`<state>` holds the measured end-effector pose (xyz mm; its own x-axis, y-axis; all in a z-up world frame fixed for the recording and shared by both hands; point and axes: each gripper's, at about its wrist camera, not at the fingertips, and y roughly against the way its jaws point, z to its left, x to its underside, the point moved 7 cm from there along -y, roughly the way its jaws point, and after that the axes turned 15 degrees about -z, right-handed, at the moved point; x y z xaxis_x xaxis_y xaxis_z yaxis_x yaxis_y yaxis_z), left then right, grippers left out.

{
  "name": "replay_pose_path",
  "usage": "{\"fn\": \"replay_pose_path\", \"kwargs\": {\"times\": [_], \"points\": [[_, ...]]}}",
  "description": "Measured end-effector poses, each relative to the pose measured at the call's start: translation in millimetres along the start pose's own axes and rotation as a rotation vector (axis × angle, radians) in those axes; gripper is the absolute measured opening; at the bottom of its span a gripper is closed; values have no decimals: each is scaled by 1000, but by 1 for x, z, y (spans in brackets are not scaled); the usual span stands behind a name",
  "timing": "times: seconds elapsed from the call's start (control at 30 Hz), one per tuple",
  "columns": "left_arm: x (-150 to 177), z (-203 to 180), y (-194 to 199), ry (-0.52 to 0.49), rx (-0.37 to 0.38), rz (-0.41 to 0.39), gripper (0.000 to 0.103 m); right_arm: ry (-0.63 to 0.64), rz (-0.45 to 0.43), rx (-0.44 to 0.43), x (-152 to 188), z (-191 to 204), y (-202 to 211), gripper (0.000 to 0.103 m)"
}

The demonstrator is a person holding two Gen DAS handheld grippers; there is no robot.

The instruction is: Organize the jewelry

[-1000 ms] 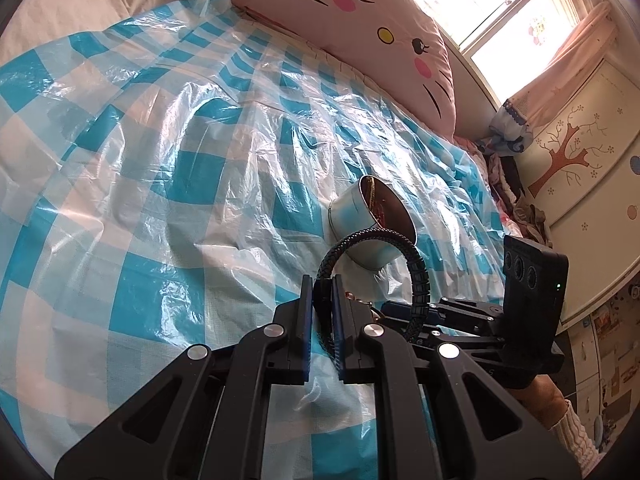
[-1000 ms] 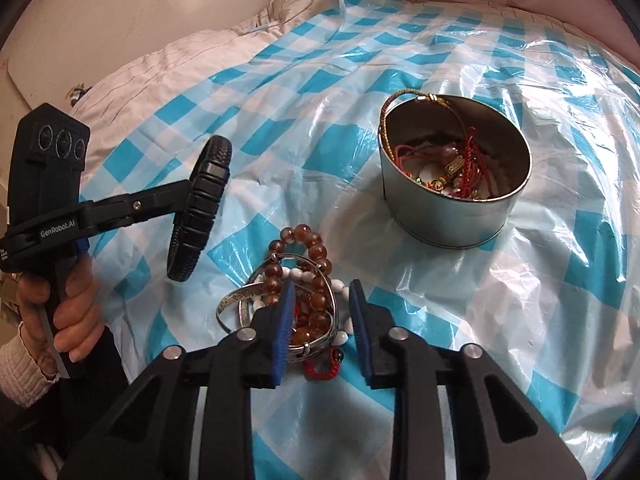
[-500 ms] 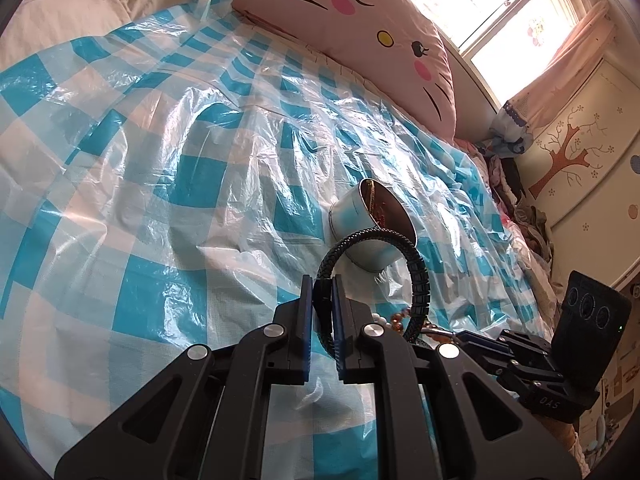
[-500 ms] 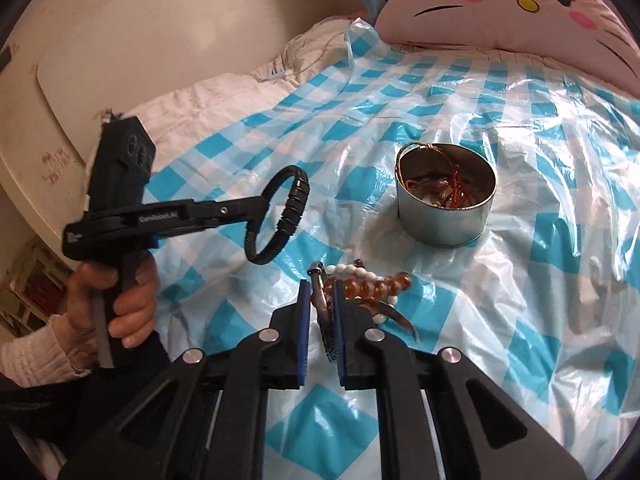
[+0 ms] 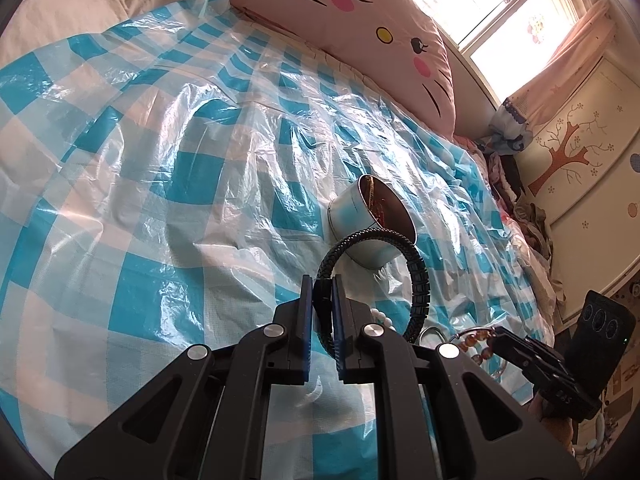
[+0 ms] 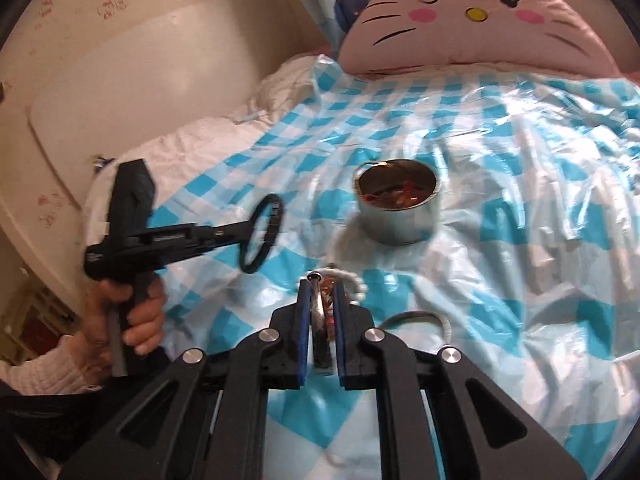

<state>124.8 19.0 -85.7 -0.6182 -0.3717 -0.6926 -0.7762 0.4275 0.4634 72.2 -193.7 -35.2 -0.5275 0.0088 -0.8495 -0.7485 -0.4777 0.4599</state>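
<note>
Handling here is a matter of light, loose things that sag and swing. The right hand-held gripper [image 6: 320, 304] has just been closing, and its narrow jaws now pinch a tangled bunch of bracelets [image 6: 325, 300]: amber-brown beads, a string of white beads and a thin metal bangle, lifted a little above the bed. Such a bundle should weigh little but is slippery and floppy; strands pinched only by one edge could slide out, so a hold across several strands at once looks safest.

The left hand-held gripper [image 5: 320, 308] is nearly shut on a black braided bracelet [image 5: 416, 276], clamped at the near side of its loop. It keeps its round shape, so it seems fairly stiff, with a ribbed, grippy surface.

Farther off, in the middle of the bed, stands a round metal tin [image 6: 398, 210], smooth and shiny, open at the top, with red cord and other jewelry already inside. It rests on a crinkled blue-and-white checked plastic sheet [image 6: 520, 208], glossy and slick over soft bedding, so the tin could tip if nudged.
</note>
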Motion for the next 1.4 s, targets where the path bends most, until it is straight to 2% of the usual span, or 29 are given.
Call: {"fn": "replay_pose_path", "kwargs": {"times": [0.03,0.1,0.2,0.37,0.47,0.6,0.7,0.8,0.83,0.9,1.1,1.17,1.2,1.33,1.4], "points": [[0,0,0,-3,-1,1,8,22,21,27,2,-3,-6,12],[0,-1,0,-2,-1,-1,8,-106,12,-59,0,-7,-5,12],[1,0,-2,5,0,5,8,-193,-58,-139,-11,-5,9,12],[0,-3,-3,-16,4,3,8,-217,-46,-119,-9,-14,6,12],[0,-4,-1,-30,2,1,8,-316,-56,-175,-5,-19,3,12],[0,-5,-2,-32,2,6,8,-181,64,112,22,-50,-22,12],[0,-4,-3,-25,3,6,8,-241,70,140,30,-69,-22,12],[0,-4,-4,-26,4,8,8,-212,63,149,29,-72,-16,13],[1,-4,-4,-27,4,8,8,-208,70,144,29,-72,-16,15],[1,-3,-4,-28,3,10,8,-206,77,133,29,-74,-14,27],[1,-4,-4,-29,3,10,8,-165,59,91,20,-63,-9,28],[1,-4,-4,-28,3,10,8,-101,64,91,17,-54,-9,54],[1,-4,-4,-27,3,11,8,-61,70,88,17,-47,-10,71],[1,-4,-4,-31,3,11,8,115,132,126,20,-36,-25,79],[1,-5,-4,-35,2,11,8,111,187,132,26,-43,-39,79]]}}
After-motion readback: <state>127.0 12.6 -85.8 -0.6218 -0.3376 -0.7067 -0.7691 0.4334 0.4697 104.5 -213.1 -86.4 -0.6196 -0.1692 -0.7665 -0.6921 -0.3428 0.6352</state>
